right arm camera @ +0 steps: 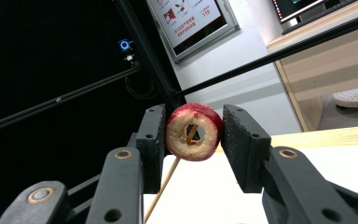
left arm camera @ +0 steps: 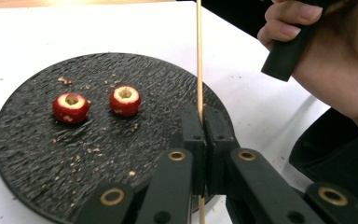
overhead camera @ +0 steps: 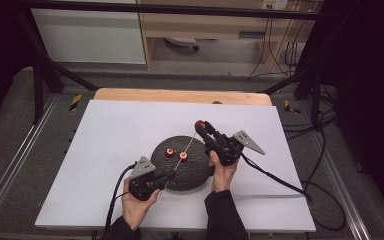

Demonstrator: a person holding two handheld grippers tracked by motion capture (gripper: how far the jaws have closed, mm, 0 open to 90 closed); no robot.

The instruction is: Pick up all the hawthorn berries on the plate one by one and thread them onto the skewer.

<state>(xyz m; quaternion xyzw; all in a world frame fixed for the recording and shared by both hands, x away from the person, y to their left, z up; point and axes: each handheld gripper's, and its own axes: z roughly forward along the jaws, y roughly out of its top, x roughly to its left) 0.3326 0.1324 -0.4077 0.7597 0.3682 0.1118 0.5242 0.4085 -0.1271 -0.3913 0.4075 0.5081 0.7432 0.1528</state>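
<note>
My right gripper [right arm camera: 193, 133] clamps a cored red fruit [right arm camera: 194, 131] by its sides, raised above the counter [overhead camera: 110, 130] past the far rim of the plate [overhead camera: 196, 172]. A skewer [left arm camera: 199, 56] passes through its hollow core. My left gripper [left arm camera: 204, 122] is clenched on the skewer's near end, over the plate's near edge, and the stick slants up from there to the fruit. Two more cored fruits [left arm camera: 71, 108] [left arm camera: 125, 101] sit side by side on the black plate among crumbs. A poster [right arm camera: 191, 18] behind carries writing too small to read.
</note>
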